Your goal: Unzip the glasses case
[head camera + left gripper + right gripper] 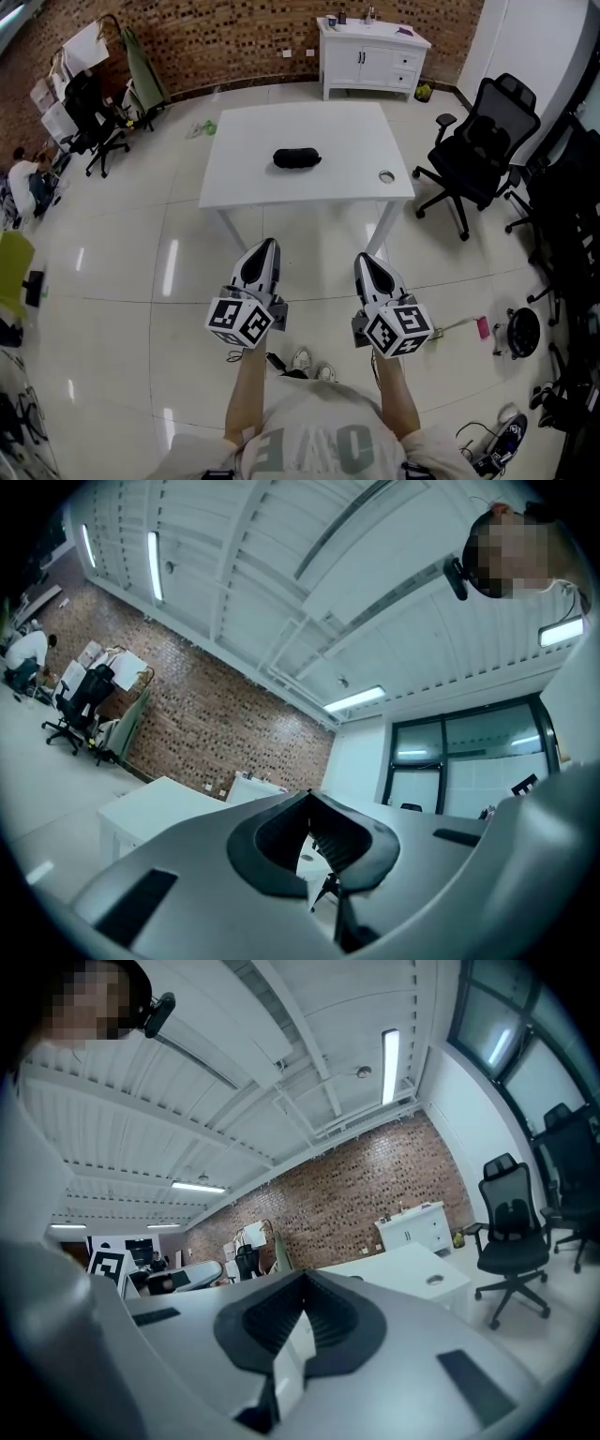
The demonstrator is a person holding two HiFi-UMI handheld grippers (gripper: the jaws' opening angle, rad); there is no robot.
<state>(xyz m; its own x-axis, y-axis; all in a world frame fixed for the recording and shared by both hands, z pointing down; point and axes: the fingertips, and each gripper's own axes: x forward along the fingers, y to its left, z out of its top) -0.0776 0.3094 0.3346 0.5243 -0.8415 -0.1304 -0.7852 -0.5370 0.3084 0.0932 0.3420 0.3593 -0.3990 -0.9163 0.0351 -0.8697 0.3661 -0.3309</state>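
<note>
Holding the left gripper (266,251) low, well short of the worktop's (347,131) near edge, jaws pressed together on nothing. Spotting the glasses case (296,158) lying flat at the worktop's middle, zip too small to read: fitting either a zipped case awaiting work or an opened one left behind. Carrying the right gripper (366,262) level with the left, likewise closed and empty. Judging any zip work as needing one gripper pinning the shell, the other pinching the pull.

A white table (253,155) bears one black glasses case (296,158).
</note>
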